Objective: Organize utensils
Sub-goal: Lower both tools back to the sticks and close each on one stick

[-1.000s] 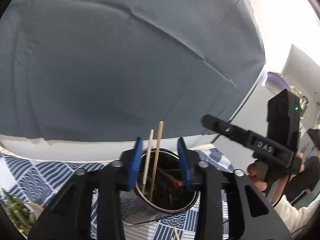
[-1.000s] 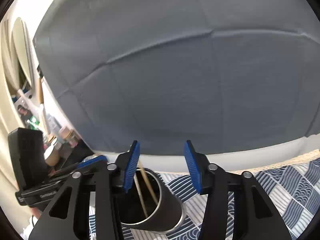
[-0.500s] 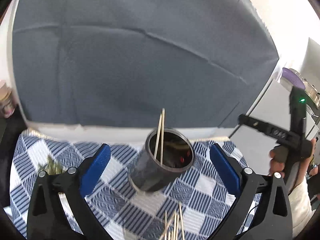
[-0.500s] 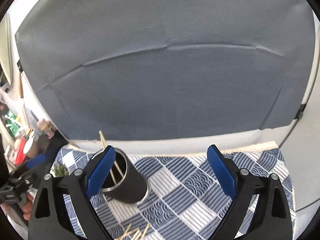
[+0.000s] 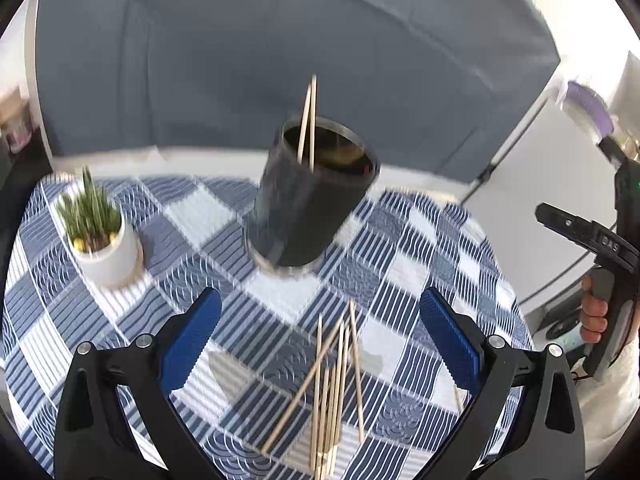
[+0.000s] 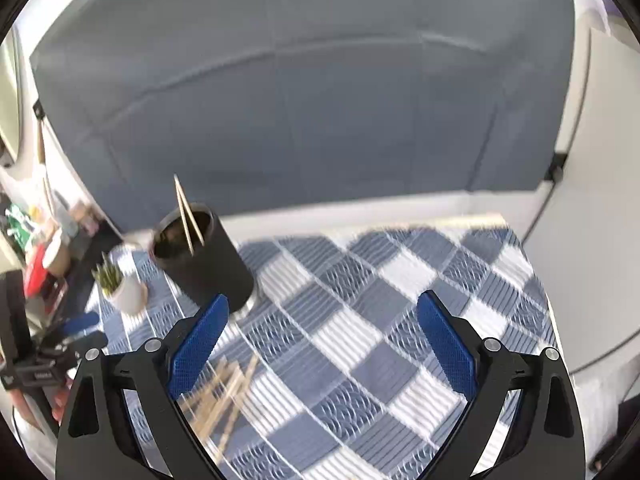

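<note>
A: Cloth [image 5: 420, 248] on the surface was blue-and-white check, some squares striped, some wave-patterned. Holder [image 5: 308, 208]?
B: Dark grey, almost black, with a silver base rim. Sticks [image 5: 332, 384] were pale tan.
A: Plant pot [image 5: 110, 254]?
B: White, green spikes. Backdrop [image 6: 320, 100] was slate grey. Tool pads [image 5: 192, 336] were blue on black.

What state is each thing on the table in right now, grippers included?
Left gripper: jaws have just been opening, now wide, nothing between them.
Right gripper: jaws have just been opening, now wide, empty.
Black cup: upright on the checked cloth, two chopsticks standing in it.
Loose chopsticks: lying in a pile on the cloth, not yet in the cup.
Potted plant: upright, untouched.
</note>
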{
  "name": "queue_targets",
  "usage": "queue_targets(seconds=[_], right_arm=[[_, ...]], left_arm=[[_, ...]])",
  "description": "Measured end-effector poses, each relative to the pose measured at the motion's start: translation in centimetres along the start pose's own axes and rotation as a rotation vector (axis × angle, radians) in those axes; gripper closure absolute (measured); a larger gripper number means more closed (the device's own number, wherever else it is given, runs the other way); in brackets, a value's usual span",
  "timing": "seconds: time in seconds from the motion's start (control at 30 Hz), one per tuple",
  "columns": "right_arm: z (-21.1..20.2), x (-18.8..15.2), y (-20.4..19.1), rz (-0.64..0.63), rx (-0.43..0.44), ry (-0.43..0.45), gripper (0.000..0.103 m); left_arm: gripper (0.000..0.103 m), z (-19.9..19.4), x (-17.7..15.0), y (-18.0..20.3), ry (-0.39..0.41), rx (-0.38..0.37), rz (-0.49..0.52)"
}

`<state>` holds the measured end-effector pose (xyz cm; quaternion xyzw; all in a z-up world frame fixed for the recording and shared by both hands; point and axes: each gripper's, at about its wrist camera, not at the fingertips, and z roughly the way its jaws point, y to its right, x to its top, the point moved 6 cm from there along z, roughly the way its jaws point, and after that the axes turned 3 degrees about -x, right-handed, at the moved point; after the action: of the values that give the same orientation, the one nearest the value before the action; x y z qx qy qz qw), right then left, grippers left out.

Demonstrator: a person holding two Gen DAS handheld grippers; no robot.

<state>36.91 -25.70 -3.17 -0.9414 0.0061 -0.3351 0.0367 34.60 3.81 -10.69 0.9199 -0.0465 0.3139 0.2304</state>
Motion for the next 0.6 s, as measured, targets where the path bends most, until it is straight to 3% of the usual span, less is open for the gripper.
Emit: queue_targets(seconds=[0.2,0.37,0.6], right_arm=[[1.6,-6.9,1.7,-0.01,-0.037,-0.126,0.012],[3.4,-13.6,2.4,-0.03,-0.053,-0.254,0.012],[4.5,-21.4,2.9,-0.04,-0.056,-0.396,0.012]], left_arm=[[0.006,2.7,-4.2,0.0,-0.108,0.031,0.055],[0.006,5.5,-7.5,-0.9,-0.201,0.104,0.139],[0.006,8.2,-10.1,-1.8,-0.323,0.131,0.214]])
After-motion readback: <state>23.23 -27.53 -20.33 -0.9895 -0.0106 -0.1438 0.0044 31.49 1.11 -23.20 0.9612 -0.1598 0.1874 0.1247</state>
